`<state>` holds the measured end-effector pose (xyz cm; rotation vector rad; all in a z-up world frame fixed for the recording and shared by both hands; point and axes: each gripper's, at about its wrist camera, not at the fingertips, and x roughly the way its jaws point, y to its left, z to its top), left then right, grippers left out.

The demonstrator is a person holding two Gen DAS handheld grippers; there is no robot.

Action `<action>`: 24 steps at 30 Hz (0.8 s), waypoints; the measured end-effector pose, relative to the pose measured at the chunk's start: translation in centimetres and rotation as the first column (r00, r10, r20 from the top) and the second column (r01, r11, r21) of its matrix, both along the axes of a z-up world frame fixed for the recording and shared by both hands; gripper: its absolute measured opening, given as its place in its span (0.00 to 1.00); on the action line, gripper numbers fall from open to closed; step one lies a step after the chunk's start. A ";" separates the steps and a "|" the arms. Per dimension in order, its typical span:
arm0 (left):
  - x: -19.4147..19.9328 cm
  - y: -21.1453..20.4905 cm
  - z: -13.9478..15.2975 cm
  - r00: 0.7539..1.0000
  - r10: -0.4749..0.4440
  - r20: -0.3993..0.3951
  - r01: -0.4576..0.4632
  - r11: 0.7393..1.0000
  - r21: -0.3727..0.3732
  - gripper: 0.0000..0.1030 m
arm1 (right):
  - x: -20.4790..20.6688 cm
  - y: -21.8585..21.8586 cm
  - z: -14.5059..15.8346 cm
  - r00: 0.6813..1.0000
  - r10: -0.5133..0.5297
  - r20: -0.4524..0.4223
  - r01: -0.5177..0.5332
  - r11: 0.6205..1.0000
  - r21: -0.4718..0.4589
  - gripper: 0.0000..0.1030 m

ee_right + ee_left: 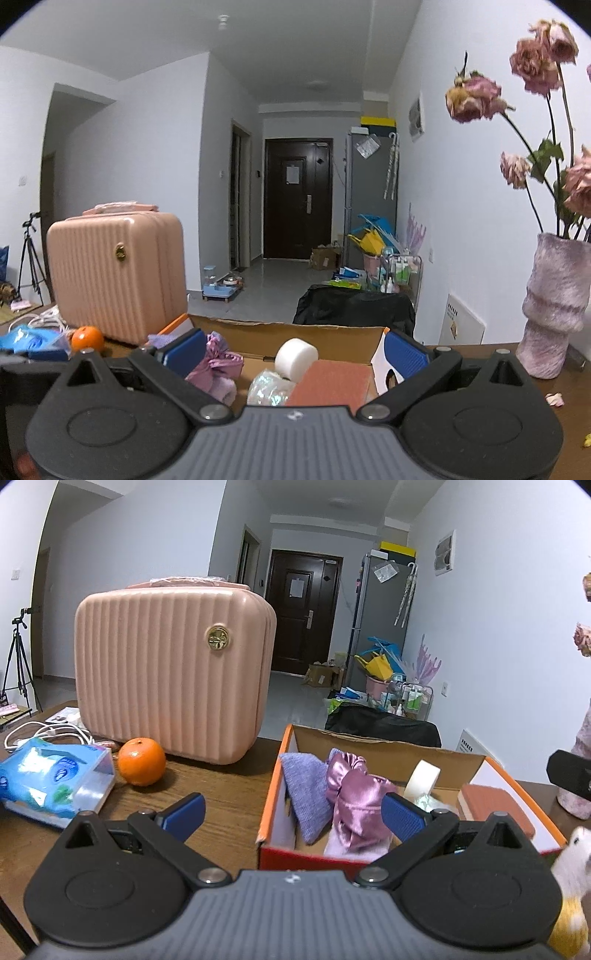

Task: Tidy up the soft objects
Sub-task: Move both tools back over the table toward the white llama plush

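Box (373,744): an orange-edged cardboard carton, sitting open on the wooden tabletop (229,790) toward its right side. It is holding, left to right, a lilac towel (308,794) leaning on the left wall, a pink satin scrunchie (352,794) touching the towel, a white tape roll (421,777) near the back wall, a crinkly clear wrap (267,389) in front of the roll, and a rust-red sponge (332,382) along the right wall.

Left gripper (295,814): I am holding it low over the box's near left corner, its blue fingers spread wide apart, nothing between them; one finger is hanging over bare tabletop, the other over the scrunchie.

Right gripper (295,354): I am holding it over the box's near edge, its fingers likewise wide apart and empty, the roll and sponge showing between them.

Case (173,672): pink, ribbed, standing upright at the tabletop's far edge, left of the box.

Orange (141,762): resting just in front of the case's left lower corner.

Tissue pack (51,779): blue, lying near the left edge, beside the orange.

Cable (44,733): white, coiled behind the pack.

Vase (554,306): lilac, fuzzy, standing at the right edge with wilted roses (476,96).

Plush toy (574,878): white and yellow, partly cut off, right of the box; its kind I cannot tell.
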<state>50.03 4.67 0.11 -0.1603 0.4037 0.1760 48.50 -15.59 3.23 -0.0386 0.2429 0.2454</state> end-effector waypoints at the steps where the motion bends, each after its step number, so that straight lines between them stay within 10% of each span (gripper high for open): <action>1: -0.5 0.0 0.0 1.000 -0.002 0.002 0.002 1.000 0.005 1.00 | -0.5 -0.1 -0.1 1.000 0.003 0.003 -0.003 1.000 -0.006 1.00; 24: -10.5 -0.6 -1.0 0.995 -0.089 -0.036 0.091 0.994 0.064 1.00 | -9.4 -2.8 -3.6 0.998 0.005 -0.056 -0.011 0.994 -0.106 1.00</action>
